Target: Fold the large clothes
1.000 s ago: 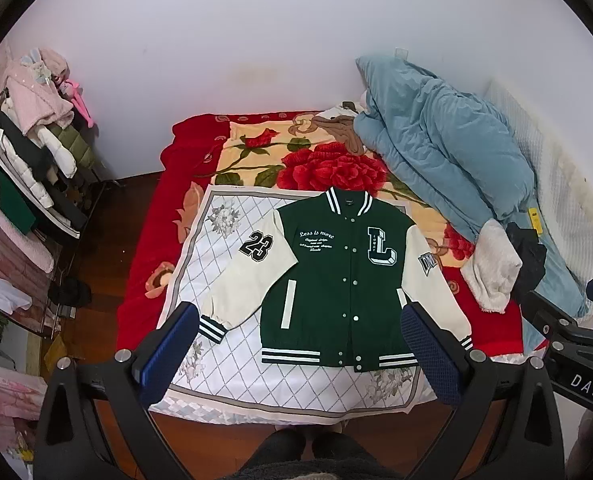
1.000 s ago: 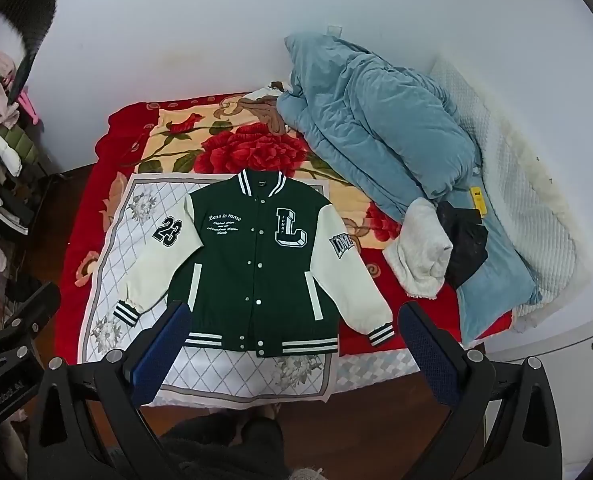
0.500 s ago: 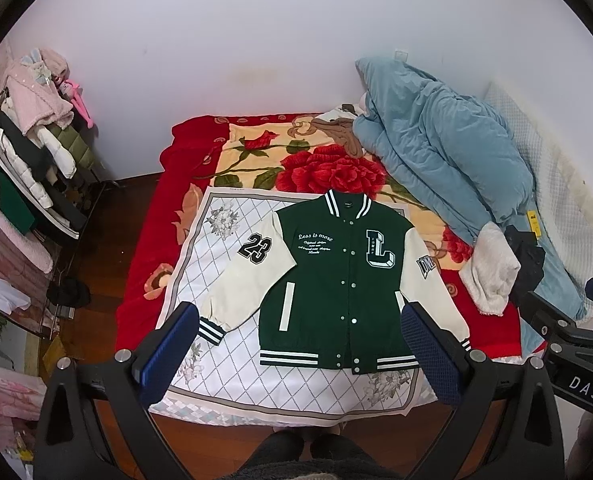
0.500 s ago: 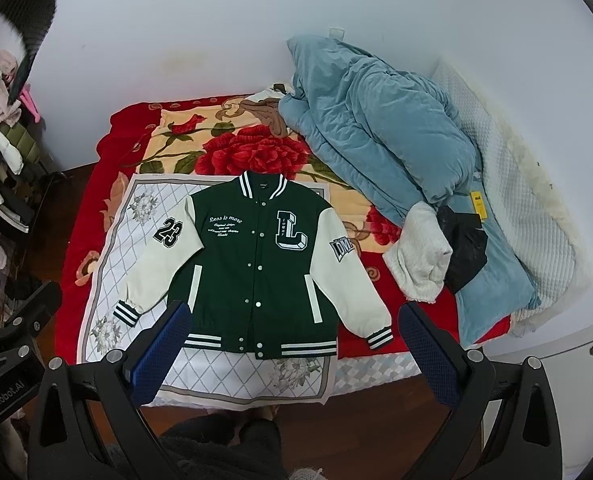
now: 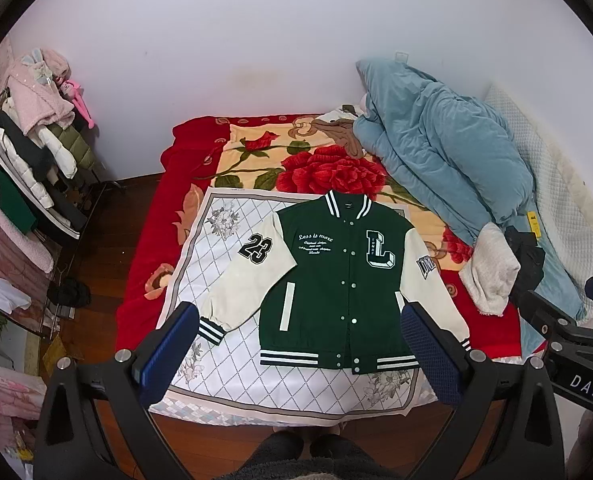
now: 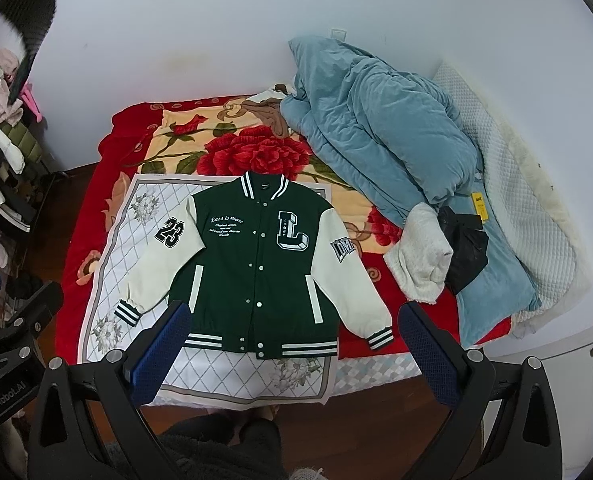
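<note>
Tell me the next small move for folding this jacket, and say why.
Probably lower the left gripper toward the cuff of the sleeve with the 23 patch. The green varsity jacket lies flat, snapped shut, both cream sleeves spread on the white quilted cloth. Both the left and the right gripper hang open above the bed, holding nothing, so a sleeve fold seems first.

Green jacket (image 5: pixel 338 280), cream sleeves (image 5: pixel 252 280)
</note>
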Demonstrator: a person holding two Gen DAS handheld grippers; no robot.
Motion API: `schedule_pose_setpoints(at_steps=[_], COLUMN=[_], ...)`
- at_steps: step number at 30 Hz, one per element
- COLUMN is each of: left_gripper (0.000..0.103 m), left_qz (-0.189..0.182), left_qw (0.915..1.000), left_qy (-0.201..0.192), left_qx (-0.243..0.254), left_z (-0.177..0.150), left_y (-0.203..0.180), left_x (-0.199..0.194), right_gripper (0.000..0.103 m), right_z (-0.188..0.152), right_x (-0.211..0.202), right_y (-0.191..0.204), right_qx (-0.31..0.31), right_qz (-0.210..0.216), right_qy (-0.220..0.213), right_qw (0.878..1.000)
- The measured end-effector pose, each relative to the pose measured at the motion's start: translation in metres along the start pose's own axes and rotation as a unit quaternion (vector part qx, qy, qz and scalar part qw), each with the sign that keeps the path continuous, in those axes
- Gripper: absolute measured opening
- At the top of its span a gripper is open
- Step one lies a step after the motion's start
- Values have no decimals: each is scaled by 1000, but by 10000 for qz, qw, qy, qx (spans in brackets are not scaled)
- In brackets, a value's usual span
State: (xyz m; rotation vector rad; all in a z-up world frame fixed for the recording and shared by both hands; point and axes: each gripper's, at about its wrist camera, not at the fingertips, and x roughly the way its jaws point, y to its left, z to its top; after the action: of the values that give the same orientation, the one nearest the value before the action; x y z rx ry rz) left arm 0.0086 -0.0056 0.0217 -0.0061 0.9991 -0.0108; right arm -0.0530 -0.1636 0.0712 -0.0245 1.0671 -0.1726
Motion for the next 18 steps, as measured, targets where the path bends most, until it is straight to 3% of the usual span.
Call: schedule_pose_setpoints(at_steps=[18], left_gripper=[103], left_qz=[1], left_qw=[10000], left_qy=[-32], left_qx=[-2], left_z=[1], left_y=[0], left_x=[-1], right_gripper=[103], right_z=[6], right_x=[-8], right_y=[4], right_qx=[14], right_qz=[31], right_qy=[-19], right_qw=[10000])
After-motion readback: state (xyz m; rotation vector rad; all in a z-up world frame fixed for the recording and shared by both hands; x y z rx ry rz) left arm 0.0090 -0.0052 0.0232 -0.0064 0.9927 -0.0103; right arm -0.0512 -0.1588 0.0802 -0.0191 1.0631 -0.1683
